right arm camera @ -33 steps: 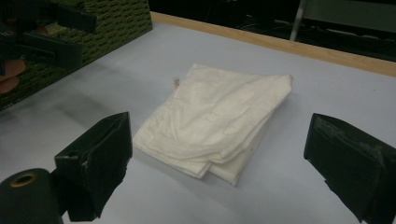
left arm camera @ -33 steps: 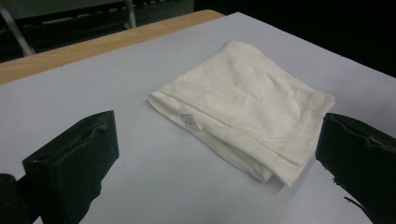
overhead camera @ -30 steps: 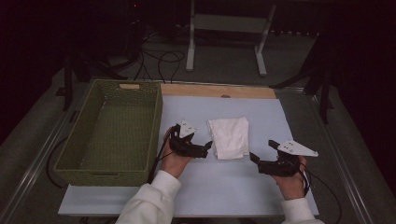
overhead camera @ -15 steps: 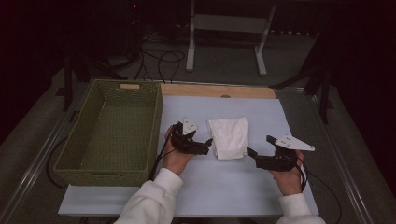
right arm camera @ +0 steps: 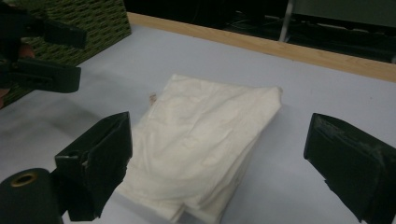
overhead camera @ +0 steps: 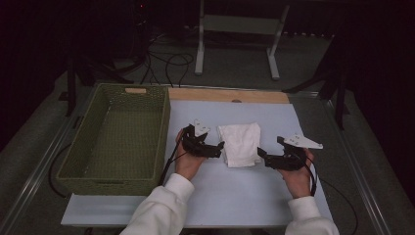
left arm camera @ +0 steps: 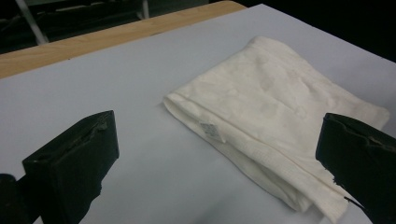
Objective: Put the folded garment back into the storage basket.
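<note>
Two grippers flank a folded white cloth (overhead camera: 240, 143) on the table (overhead camera: 235, 196). Left gripper (overhead camera: 221, 147) and right gripper (overhead camera: 260, 152) both sit close beside it, jaws spread, holding nothing. A green basket (overhead camera: 78, 161) stands to the left.

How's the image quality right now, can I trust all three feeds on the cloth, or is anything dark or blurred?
High view: dim, with black surroundings, but the folded white cloth stands out on the pale table. Left gripper view: the cloth is sharp, its small tag visible; the near jaws are soft. Right gripper view: slightly grainy, cloth folds readable, the left gripper dark at the edge.

Bare table (overhead camera: 274, 115) around cloth (overhead camera: 240, 143); basket (overhead camera: 117, 137) leftward.
</note>
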Demonstrator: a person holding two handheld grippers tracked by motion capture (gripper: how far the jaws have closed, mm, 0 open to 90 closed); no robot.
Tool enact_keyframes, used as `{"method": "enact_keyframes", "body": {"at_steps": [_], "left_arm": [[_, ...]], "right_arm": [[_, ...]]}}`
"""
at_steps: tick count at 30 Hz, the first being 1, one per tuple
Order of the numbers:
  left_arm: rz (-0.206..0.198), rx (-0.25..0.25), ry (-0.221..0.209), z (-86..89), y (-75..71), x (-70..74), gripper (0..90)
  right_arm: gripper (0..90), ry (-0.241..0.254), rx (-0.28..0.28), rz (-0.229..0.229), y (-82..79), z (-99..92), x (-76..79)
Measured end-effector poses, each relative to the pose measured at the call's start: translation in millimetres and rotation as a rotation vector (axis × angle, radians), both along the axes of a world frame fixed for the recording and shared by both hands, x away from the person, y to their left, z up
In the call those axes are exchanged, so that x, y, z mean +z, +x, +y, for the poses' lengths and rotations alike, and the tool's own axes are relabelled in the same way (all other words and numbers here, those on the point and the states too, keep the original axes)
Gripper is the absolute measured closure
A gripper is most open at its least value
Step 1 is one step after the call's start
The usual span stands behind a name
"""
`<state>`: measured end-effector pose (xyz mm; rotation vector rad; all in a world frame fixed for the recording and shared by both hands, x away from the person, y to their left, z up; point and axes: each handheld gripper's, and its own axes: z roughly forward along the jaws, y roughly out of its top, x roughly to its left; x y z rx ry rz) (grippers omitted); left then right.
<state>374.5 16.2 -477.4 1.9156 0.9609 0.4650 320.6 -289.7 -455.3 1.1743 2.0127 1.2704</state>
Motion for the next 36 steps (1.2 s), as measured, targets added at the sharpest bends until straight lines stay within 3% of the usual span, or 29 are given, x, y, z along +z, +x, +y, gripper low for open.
{"method": "enact_keyframes", "body": {"at_steps": [5, 13, 16, 18, 20, 25, 26, 27, 31, 36], "left_arm": [[0.000, 0.011, -0.001, -2.4, 5.2, -1.1, 0.1], [-0.001, 0.014, 0.025, -6.2, 12.1, -2.3, 0.1], [0.000, 0.014, 0.027, -7.2, 12.6, -3.4, 0.1], [0.003, 0.013, 0.028, -7.8, 13.1, -4.4, 0.1], [0.007, 0.015, 0.029, -7.8, 14.1, -5.5, 0.1], [0.020, 0.026, 0.024, -10.1, 17.2, -9.7, 0.1], [0.020, 0.026, 0.031, -11.0, 17.7, -10.5, 0.1], [0.020, 0.030, 0.028, -12.5, 18.1, -11.4, 0.1], [0.028, 0.028, 0.028, -17.6, 19.1, -13.5, 0.1], [0.063, 0.026, 0.043, -24.1, 22.7, -15.2, 3.1]], "right_arm": [[8.1, 0.000, -0.015, 0.007, 11.4, 1.9, -1.6], [8.7, -0.012, -0.046, 0.062, 38.8, 7.9, -4.6], [10.2, -0.005, -0.056, 0.116, 48.3, 9.9, -14.1], [15.0, 0.011, -0.065, 0.164, 55.4, 10.7, -24.0], [17.1, 0.013, -0.068, 0.177, 57.4, 10.7, -26.7], [34.9, 0.054, -0.110, 0.236, 65.0, 9.3, -36.2], [34.9, 0.054, -0.110, 0.236, 65.0, 9.3, -36.2], [38.9, 0.070, -0.118, 0.264, 67.4, 8.0, -40.1], [40.8, 0.087, -0.148, 0.305, 70.8, 6.4, -45.8], [47.0, 0.069, -0.179, 0.357, 76.3, 8.8, -55.3]]}}
